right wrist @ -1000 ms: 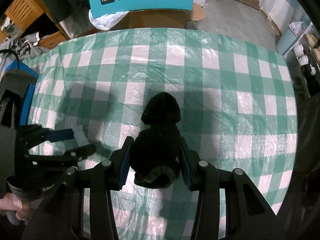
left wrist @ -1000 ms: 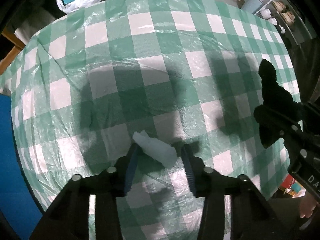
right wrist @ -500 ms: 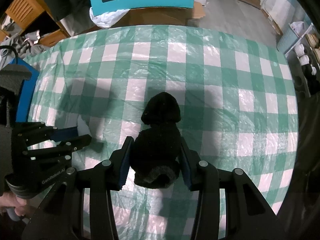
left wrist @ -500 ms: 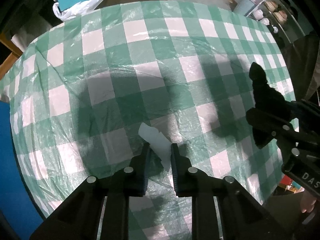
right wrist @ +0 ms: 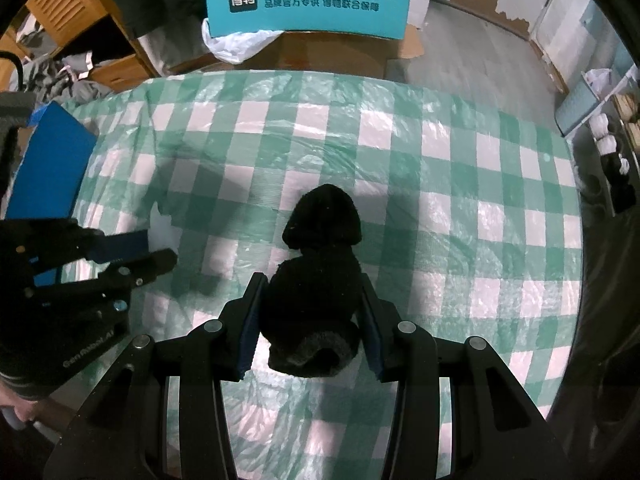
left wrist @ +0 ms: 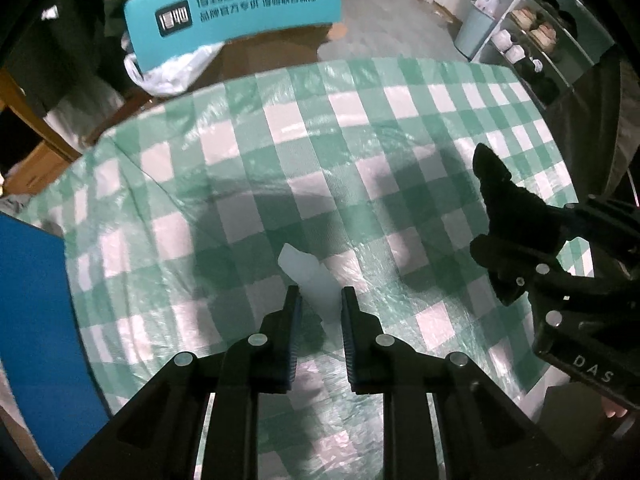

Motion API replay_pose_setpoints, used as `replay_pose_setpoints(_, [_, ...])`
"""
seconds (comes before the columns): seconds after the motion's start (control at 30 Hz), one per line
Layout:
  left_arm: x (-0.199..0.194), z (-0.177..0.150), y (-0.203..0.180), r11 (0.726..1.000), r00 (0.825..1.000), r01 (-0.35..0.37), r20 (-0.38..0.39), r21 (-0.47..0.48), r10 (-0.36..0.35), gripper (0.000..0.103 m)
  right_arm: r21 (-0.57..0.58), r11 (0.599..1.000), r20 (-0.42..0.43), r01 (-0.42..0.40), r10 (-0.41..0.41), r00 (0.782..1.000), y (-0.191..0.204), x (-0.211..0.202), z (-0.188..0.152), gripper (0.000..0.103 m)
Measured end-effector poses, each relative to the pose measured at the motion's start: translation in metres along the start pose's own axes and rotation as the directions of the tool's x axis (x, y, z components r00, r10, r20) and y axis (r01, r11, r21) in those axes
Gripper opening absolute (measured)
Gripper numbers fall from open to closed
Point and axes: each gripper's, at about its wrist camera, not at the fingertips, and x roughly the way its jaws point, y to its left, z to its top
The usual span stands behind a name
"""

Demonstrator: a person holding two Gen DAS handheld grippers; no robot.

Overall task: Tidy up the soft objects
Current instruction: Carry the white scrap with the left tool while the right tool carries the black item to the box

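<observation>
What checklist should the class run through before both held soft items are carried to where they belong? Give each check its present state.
1. Left gripper jaws closed on the white soft piece: ok.
2. Right gripper jaws pressing both sides of the black sock: ok.
3. White soft piece clear of the checked tablecloth: cannot tell; it hangs above its shadow, but its lower end is hidden.
4. Black sock fully lifted: cannot tell; its toe end droops forward over the cloth.
5. The two grippers apart, not tangled: ok.
6. A container for the items in view: not ok; only a blue box edge shows, use unclear.
</observation>
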Motion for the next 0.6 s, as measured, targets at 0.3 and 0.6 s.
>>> replay_pose_setpoints(0.3, [-0.032,-0.001,0.003,0.998,0.995,-0.06,0.083,0.034,0.057,0.019,-0.035,0.999,0.034,0.013,-0.012,0.999,0.019,-0.021,0.0,0.043])
replay_pose_setpoints(0.6, [-0.063,-0.013,0.015,0.994,0.985,-0.103,0.145,0.035,0.097,0.019,-0.072,0.997,0.066,0.015,-0.01,0.998,0.039,-0.042,0.002,0.043])
